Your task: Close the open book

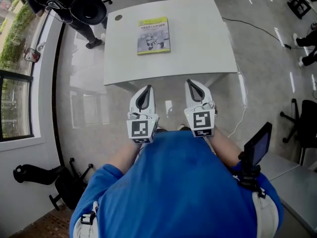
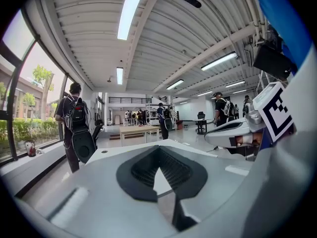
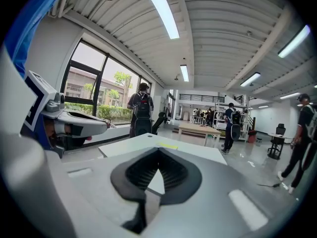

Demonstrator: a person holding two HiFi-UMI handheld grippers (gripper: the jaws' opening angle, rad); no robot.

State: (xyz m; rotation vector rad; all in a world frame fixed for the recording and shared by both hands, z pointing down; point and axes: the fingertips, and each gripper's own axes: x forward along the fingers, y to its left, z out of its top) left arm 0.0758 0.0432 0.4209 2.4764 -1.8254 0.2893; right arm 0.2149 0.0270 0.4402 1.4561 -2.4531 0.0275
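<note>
A book (image 1: pixel 153 35) with a yellow-green cover lies shut and flat on the far half of the white table (image 1: pixel 198 48). In the right gripper view the book (image 3: pixel 167 145) shows as a thin yellow strip on the table top (image 3: pixel 124 148). My left gripper (image 1: pixel 145 89) and right gripper (image 1: pixel 192 85) hang side by side close to my chest, short of the table's near edge and well away from the book. Both point at the table with nothing between their jaws. The left gripper (image 2: pixel 158 150) and right gripper (image 3: pixel 157 151) are shut, tips meeting.
A person with a backpack (image 1: pixel 74 4) stands at the table's far left corner beside the window (image 1: pixel 15 83). A cable (image 1: pixel 257 29) runs over the floor at right. A black chair (image 1: pixel 302 123) and a small screen (image 1: pixel 258 143) are at my right. More tables and people stand further back (image 3: pixel 233 123).
</note>
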